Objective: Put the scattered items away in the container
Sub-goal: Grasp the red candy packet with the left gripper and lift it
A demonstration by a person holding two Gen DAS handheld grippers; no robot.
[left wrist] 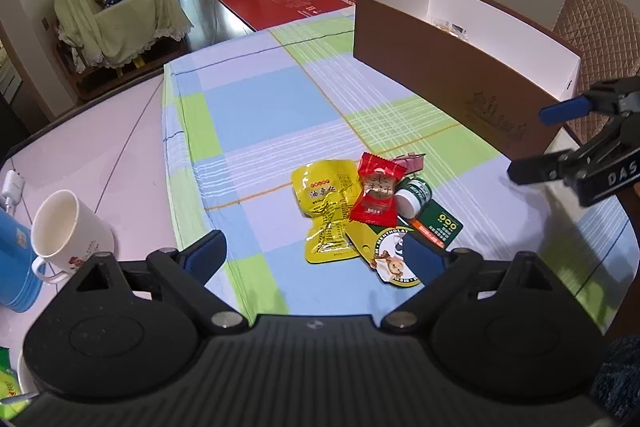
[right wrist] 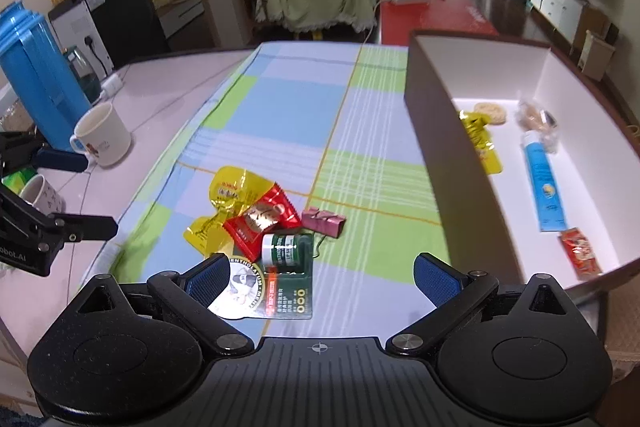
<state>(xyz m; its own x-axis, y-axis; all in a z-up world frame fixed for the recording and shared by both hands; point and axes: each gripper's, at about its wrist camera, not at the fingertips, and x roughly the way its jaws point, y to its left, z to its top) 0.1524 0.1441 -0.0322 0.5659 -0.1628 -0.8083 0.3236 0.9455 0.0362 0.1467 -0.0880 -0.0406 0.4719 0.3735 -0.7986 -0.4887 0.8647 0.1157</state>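
Both grippers open; snack pile [right wrist: 260, 223] just ahead.

The checked cloth [right wrist: 280, 107] on the desk lies bare from the far edge down to the heap of packets [right wrist: 256, 215], open to approach. On the right the brown box [right wrist: 448, 163] walls off that side; its top is open. At left, a white mug [right wrist: 105, 135] and blue jug [right wrist: 36, 67] crowd the edge.

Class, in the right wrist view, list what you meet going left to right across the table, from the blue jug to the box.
blue jug → white mug → yellow packet → pink clip → brown box
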